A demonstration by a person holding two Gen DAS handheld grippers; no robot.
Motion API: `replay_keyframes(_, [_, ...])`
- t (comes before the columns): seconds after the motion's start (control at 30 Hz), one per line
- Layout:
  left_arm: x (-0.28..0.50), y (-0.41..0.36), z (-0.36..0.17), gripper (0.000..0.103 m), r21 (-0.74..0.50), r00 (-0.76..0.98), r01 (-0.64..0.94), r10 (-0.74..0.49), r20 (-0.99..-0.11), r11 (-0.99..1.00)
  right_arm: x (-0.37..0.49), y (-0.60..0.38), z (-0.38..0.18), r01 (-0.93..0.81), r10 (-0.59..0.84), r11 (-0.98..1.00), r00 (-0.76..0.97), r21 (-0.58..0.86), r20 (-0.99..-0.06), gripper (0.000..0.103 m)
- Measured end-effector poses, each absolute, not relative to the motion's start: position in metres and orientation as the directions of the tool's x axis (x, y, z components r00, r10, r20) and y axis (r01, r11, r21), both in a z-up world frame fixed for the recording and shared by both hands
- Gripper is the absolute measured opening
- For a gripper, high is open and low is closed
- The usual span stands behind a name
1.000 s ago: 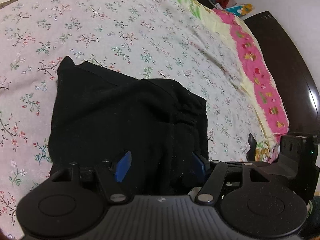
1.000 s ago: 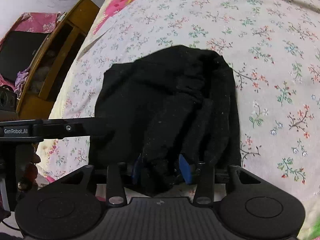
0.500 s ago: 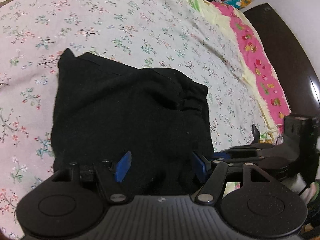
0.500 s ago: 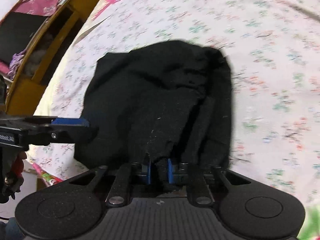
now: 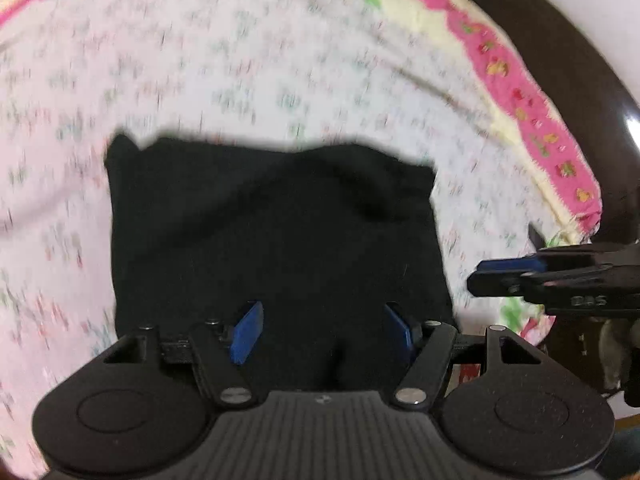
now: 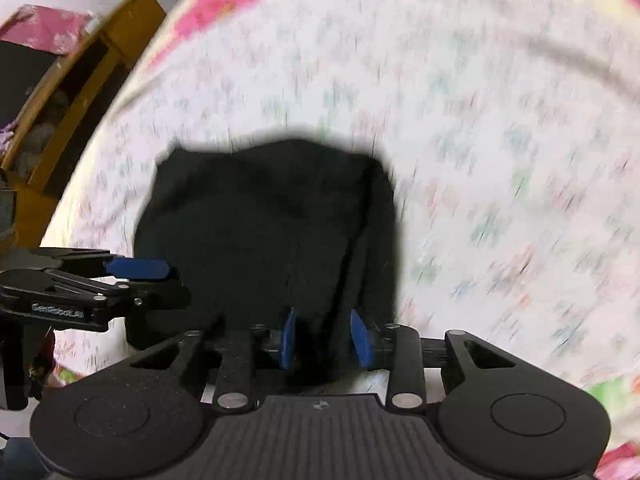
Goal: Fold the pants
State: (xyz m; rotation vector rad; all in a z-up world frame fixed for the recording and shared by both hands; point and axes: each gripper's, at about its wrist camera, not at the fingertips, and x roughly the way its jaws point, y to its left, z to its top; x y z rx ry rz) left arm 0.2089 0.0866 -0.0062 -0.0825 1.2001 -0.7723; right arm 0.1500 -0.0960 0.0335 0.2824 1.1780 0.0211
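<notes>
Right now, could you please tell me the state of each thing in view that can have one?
Black pants: folded into a compact rectangle, lying on the floral bedsheet.
Left gripper: open, jaws wide apart over the pants' near edge.
Right gripper: partly open, with dark fabric between its pads; grip unclear.
Wooden cabinet: compartment open.

floral bedsheet with pink border; dark headboard right; yellow wooden shelf left of bed.

Blurred wrist views, shared pants
</notes>
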Motion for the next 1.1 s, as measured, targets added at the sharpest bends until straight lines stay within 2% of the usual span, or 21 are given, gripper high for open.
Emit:
replay_keyframes(0.13, [0.236,0.085,0.005,0.073,-0.431,0.239,0.511,-0.605,-0.760,0.744,0.175,-0.087,0.050,0.058,0.230,0.955,0.476,0.291,-0.849,0.021])
replay_keyframes(0.3, [0.280,0.077,-0.022,0.073,-0.415,0.302,0.493,-0.598,-0.742,0.764,0.225,-0.084,-0.001,0.049,0.281,0.938,0.469,0.342,-0.837,0.020])
replay_keyframes(0.33, [0.289,0.076,-0.033,0.073,-0.416,0.297,0.480,-0.589,-0.752,0.773,0.231,-0.086,-0.012,0.065,0.264,0.942,0.460,0.329,-0.847,0.007])
replay_keyframes(0.37, [0.298,0.077,-0.046,0.070,-0.414,0.292,0.455,-0.572,-0.767,0.788,0.237,-0.091,-0.024,0.090,0.236,0.949,0.438,0.303,-0.868,0.000])
replay_keyframes(0.4, [0.308,0.080,-0.061,0.067,-0.431,0.270,0.424,-0.565,-0.779,0.797,0.239,-0.096,-0.035,0.115,0.225,0.948,0.421,0.298,-0.879,0.000])
replay_keyframes(0.47, [0.320,0.085,-0.078,0.048,-0.448,0.256,0.392,-0.563,-0.786,0.803,0.239,-0.115,-0.054,0.182,0.251,0.920,0.408,0.348,-0.878,0.000])
replay_keyframes(0.57, [0.331,0.097,-0.082,0.034,-0.479,0.249,0.318,-0.559,-0.791,0.818,0.240,-0.128,-0.063,0.241,0.292,0.880,0.406,0.410,-0.866,0.000])
replay_keyframes(0.73, [0.322,0.105,-0.051,0.035,-0.411,0.288,0.345,-0.512,-0.809,0.844,0.232,-0.126,-0.031,0.230,0.302,0.875,0.427,0.425,-0.852,0.000])
replay_keyframes(0.8, [0.312,0.107,-0.036,0.041,-0.368,0.303,0.363,-0.482,-0.822,0.856,0.222,-0.129,-0.017,0.235,0.272,0.887,0.430,0.398,-0.861,0.000])
replay_keyframes(0.83, [0.307,0.109,-0.028,0.048,-0.345,0.311,0.374,-0.467,-0.828,0.861,0.218,-0.131,-0.013,0.240,0.254,0.894,0.423,0.378,-0.870,0.000])
replay_keyframes(0.87, [0.301,0.112,-0.021,0.051,-0.319,0.323,0.385,-0.450,-0.832,0.866,0.215,-0.132,-0.010,0.237,0.234,0.904,0.422,0.356,-0.876,0.013])
replay_keyframes(0.93, [0.286,0.117,-0.007,0.052,-0.282,0.342,0.412,-0.434,-0.834,0.866,0.206,-0.130,-0.001,0.228,0.198,0.920,0.427,0.317,-0.882,0.020])
replay_keyframes(1.1, [0.241,0.121,0.033,0.054,-0.247,0.369,0.456,-0.435,-0.821,0.855,0.181,-0.117,0.037,0.202,0.177,0.929,0.491,0.309,-0.853,0.023])
